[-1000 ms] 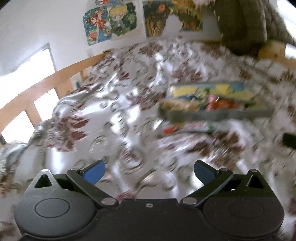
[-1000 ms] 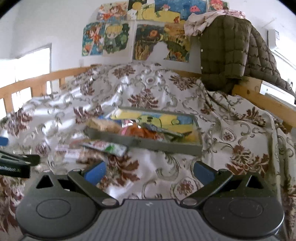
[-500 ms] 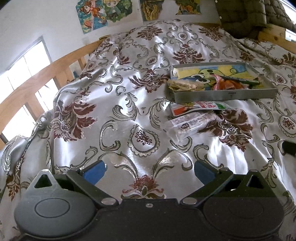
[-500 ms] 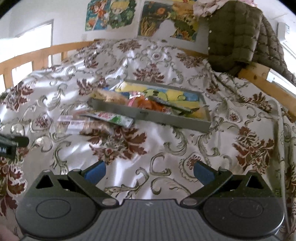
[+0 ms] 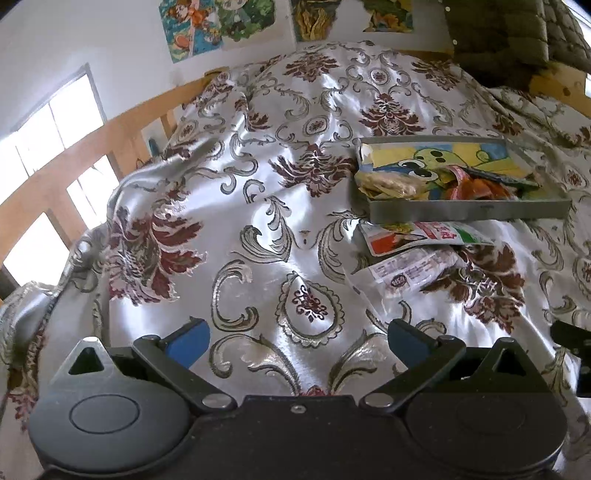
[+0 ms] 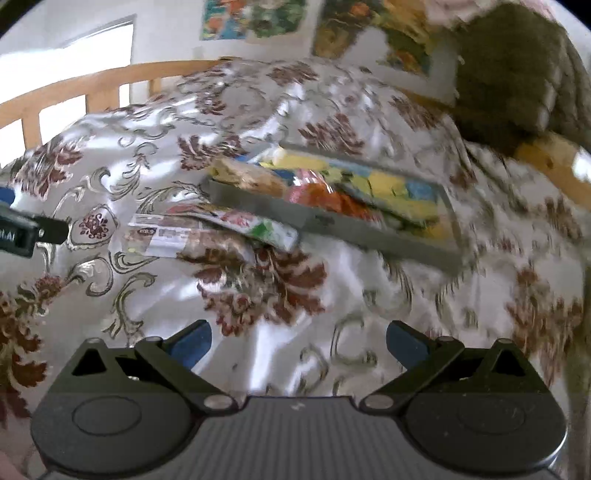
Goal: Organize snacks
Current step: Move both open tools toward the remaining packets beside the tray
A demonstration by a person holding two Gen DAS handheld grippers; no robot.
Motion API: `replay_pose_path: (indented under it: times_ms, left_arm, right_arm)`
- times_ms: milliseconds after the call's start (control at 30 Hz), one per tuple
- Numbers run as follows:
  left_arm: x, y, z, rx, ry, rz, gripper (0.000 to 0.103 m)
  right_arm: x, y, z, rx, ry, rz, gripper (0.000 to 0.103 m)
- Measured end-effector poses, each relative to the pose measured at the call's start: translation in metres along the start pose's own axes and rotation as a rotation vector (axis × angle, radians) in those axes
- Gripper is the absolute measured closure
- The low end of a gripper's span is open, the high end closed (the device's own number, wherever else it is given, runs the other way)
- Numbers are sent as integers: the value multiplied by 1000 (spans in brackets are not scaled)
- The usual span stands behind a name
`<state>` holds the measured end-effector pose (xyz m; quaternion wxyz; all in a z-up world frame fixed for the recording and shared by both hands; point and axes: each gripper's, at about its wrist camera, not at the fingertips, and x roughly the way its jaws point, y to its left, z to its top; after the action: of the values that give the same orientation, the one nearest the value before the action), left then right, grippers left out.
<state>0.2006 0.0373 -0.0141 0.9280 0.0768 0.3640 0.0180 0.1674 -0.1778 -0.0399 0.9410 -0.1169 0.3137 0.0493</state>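
A grey tray with a cartoon-print bottom lies on the bed and holds several snack packets; it also shows in the right wrist view. Two packets lie on the bedspread in front of it: a red, white and green one and a clear labelled one. My left gripper is open and empty, low over the bedspread, short of the packets. My right gripper is open and empty, nearer than the packets and tray.
A silvery floral bedspread covers the bed. A wooden rail runs along the left, with windows behind. An olive quilted jacket hangs over the far right rail. Posters hang on the back wall.
Both grippers have dropped and tilted down toward the bed and moved closer to the packets. The right view now swings and blurs. Both stay open and empty.
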Motion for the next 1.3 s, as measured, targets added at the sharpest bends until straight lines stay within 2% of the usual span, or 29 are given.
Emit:
replay_pose_path:
  times_ms: [100, 233, 500, 567, 800, 1033, 1300]
  left_arm:
    - [8, 2, 3, -16, 7, -30, 1]
    - [19, 2, 9, -48, 28, -81, 1]
    - [39, -8, 19, -13, -21, -134, 1]
    - [47, -8, 19, -27, -30, -157, 1]
    - [69, -4, 24, -120, 14, -227, 1]
    - [78, -13, 23, -71, 12, -195, 1]
    - [83, -23, 25, -24, -5, -191, 1]
  right_arm:
    - [7, 6, 9, -95, -56, -9, 0]
    - [17, 12, 15, -161, -117, 3, 0]
    - [42, 20, 23, -232, -123, -18, 0]
    - [47, 20, 23, -255, -121, -41, 0]
    - [57, 18, 19, -299, -98, -78, 0]
    - [64, 22, 19, -336, -91, -78, 0]
    - [76, 15, 26, -312, -101, -106, 0]
